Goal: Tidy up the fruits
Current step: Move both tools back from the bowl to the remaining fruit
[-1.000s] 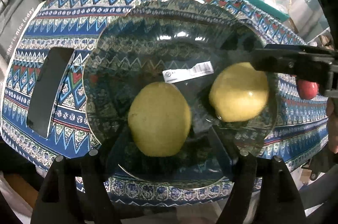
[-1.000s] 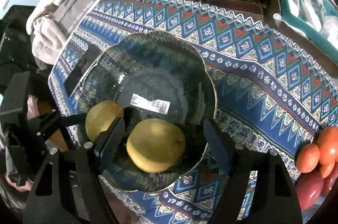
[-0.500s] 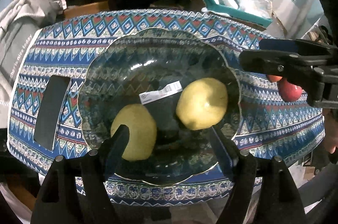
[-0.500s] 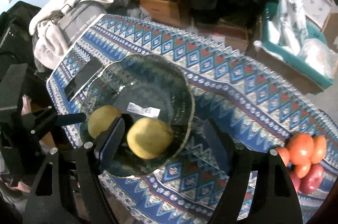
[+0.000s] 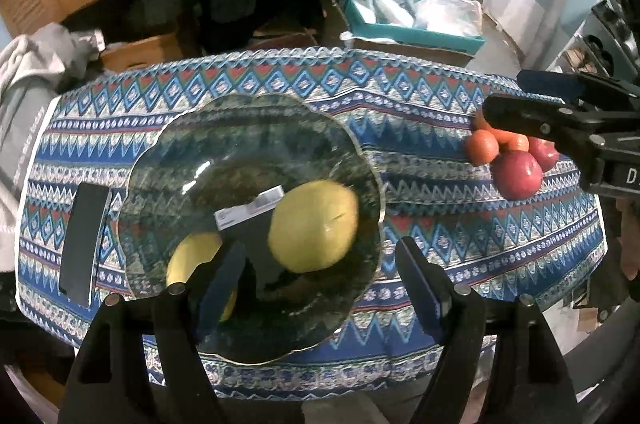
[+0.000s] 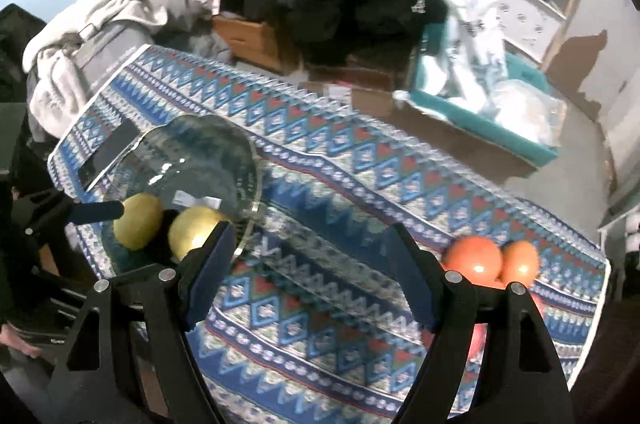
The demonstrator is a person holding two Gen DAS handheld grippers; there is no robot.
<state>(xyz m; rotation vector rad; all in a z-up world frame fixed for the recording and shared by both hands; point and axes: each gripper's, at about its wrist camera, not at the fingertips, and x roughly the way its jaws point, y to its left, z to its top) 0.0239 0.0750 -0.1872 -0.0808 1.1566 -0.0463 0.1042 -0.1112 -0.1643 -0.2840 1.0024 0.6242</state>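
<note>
1. Left tool (image 5: 320, 264): fingers spread wide, nothing between them; hangs above the near rim of the glass bowl.
2. Right tool (image 6: 310, 264): fingers spread wide, empty; over bare patterned cloth between the bowl and the loose fruit.
3. Glass bowl (image 5: 224, 128): clear, scalloped rim, white barcode sticker (image 5: 250, 210) on its base; sits on the left half of the tabletop (image 5: 420, 112), which is covered by a blue, red and white zigzag cloth.
4. Two yellow fruits in the bowl: one (image 5: 314, 226) right of centre, the other (image 5: 192, 260) beside it, partly hidden behind the left tool's finger.
5. Loose fruit at the tabletop's right end, well apart from the bowl: oranges (image 6: 474, 260) and red apples (image 5: 518, 174), clustered and touching.
6. Black flat object (image 5: 84, 244): lies on the cloth just left of the bowl.
</note>
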